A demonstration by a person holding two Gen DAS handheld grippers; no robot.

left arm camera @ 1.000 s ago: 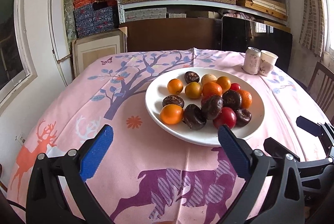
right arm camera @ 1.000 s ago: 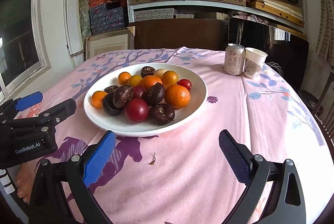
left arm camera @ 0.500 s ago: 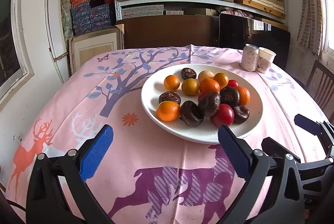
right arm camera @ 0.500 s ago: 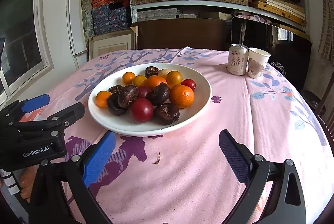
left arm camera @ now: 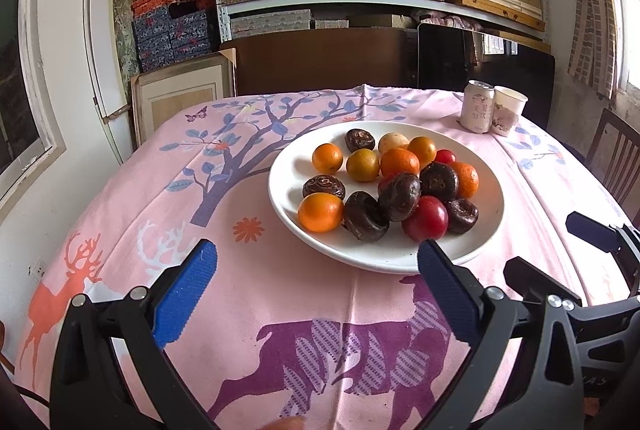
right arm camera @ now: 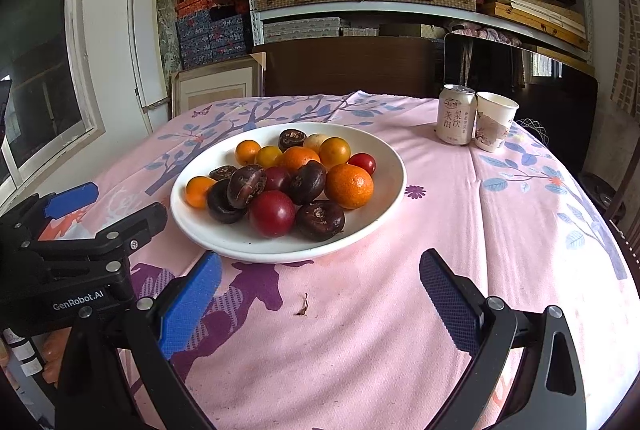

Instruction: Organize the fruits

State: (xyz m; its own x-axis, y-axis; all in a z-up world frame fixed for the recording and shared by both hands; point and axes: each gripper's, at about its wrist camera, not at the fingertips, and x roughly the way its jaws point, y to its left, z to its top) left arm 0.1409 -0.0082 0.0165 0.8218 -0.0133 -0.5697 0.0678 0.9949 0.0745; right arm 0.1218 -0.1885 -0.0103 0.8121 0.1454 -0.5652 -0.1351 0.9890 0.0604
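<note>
Two hand-held grippers, the left gripper [left arm camera: 316,282] and the right gripper [right arm camera: 320,286], are held with jaws spread wide and nothing between them. Straight ahead of both, near but untouched, a shallow round white ceramic plate [left arm camera: 486,230] is seen on the pink printed tablecloth [right arm camera: 460,262], heaped with fruit. A glossy red plum-like fruit [right arm camera: 272,213] lies at the near rim and seems somewhat nearer the right gripper. Smooth orange citrus [left arm camera: 321,212] and wrinkled dark brown rounds [left arm camera: 366,216] are crowded together, touching; none shows a long axis.
</note>
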